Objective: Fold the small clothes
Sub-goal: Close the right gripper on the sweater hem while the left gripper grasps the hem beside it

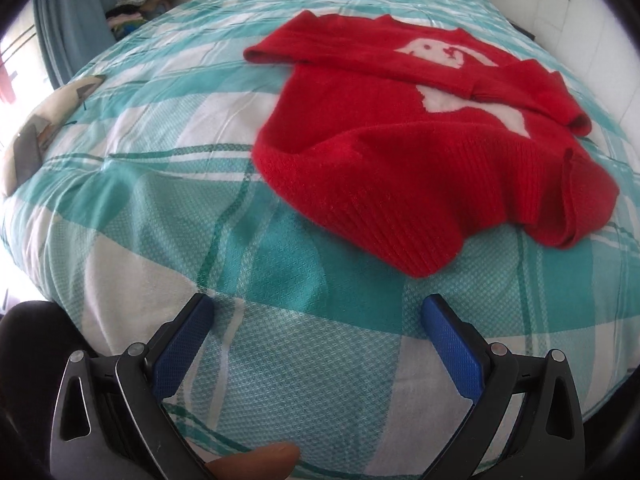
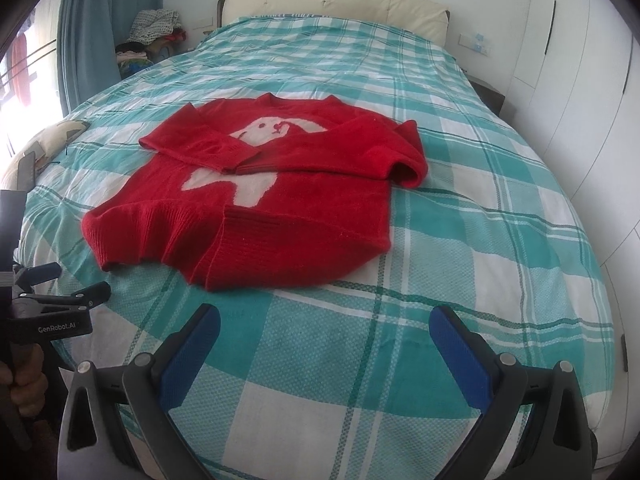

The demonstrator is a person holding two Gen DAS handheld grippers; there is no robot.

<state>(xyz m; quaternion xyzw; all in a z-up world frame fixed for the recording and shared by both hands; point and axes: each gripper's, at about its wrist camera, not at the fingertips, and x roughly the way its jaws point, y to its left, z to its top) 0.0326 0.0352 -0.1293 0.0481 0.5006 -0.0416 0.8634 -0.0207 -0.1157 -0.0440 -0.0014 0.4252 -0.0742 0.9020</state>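
A small red knit sweater [image 2: 280, 184] with a white animal on the front lies on the bed, both sleeves folded across its chest. It also shows in the left wrist view [image 1: 400, 140], at upper right. My left gripper [image 1: 318, 312] is open and empty, held over the bedspread a little short of the sweater's hem. It also shows at the left edge of the right wrist view [image 2: 64, 288]. My right gripper [image 2: 324, 324] is open and empty, above the bed in front of the hem.
The bed has a teal and white checked cover [image 2: 460, 240]. A pillow [image 1: 44, 120] lies at the bed's left edge. A pile of clothes [image 2: 152, 36] sits at the far left by a blue curtain. White wardrobe doors [image 2: 580, 80] stand to the right.
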